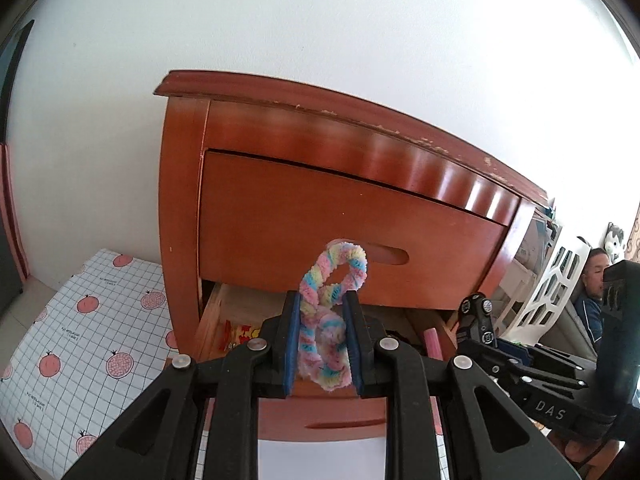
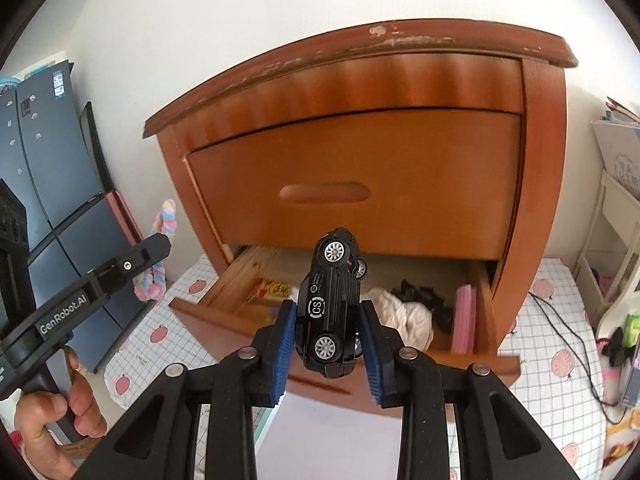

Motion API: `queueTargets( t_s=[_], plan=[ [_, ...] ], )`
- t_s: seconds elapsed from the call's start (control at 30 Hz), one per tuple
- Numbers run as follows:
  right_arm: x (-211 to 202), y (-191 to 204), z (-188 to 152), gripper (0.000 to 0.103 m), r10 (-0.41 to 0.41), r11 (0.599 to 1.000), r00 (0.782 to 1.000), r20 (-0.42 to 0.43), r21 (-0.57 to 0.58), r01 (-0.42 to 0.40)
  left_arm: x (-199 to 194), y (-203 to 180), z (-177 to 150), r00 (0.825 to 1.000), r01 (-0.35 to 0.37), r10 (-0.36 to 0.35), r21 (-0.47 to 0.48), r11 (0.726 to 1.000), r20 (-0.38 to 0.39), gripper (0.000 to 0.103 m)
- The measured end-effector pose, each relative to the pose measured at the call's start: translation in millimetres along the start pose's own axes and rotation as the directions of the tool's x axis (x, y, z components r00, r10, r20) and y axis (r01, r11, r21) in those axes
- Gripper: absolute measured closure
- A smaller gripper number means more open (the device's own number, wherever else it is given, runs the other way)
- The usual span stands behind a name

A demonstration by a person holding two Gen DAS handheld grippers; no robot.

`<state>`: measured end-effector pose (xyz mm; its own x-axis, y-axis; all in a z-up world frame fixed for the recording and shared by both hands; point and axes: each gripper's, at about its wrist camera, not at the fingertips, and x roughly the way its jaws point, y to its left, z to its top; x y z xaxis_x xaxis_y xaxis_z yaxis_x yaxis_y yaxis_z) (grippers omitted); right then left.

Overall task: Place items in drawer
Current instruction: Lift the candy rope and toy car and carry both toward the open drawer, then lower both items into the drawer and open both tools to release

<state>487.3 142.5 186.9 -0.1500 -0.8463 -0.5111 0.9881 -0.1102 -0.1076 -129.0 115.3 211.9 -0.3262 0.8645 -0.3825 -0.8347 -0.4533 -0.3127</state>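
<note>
Your left gripper [image 1: 322,340] clamps a pastel pipe cleaner [image 1: 332,312]; your right gripper [image 2: 327,344] pinches a black toy car [image 2: 331,304] marked "CS". The open bottom drawer [image 2: 224,316] lies at 12 o'clock beyond both. "GenRobot.AI" reads at 9 o'clock. Checked fruit-print mat [image 1: 80,332], white wall [image 2: 200,20].

My two views are bright with soft daylight. The white wall [image 1: 360,32] washes out at right. Glare streaks the nightstand [image 2: 360,80] front. Fisheye bends every edge, dark corners ring each picture, and the drawer [image 2: 224,312] rim blurs slightly.
</note>
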Motion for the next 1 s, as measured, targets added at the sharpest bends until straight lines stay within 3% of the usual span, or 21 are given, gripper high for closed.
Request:
queueTargets(
  t_s=[0.43, 0.7, 1.0],
  plan=[
    [50, -29, 8, 0.07, -0.062, 0.998, 0.993, -0.101, 0.005, 0.063, 60, 12, -7, 0.991, -0.045, 0.044, -0.002, 0.999, -0.128, 0.08],
    [77, -41, 3, 0.07, -0.098, 0.995, 0.983, -0.152, 0.01, 0.101, 75, 23, -15, 0.983, -0.07, 0.065, -0.02, 0.997, -0.172, 0.079],
    [85, -49, 3, 0.069, -0.111, 0.994, 0.98, -0.163, -0.02, 0.109, 75, 27, -20, 0.98, -0.07, 0.063, -0.032, 0.997, -0.189, 0.063]
  ],
)
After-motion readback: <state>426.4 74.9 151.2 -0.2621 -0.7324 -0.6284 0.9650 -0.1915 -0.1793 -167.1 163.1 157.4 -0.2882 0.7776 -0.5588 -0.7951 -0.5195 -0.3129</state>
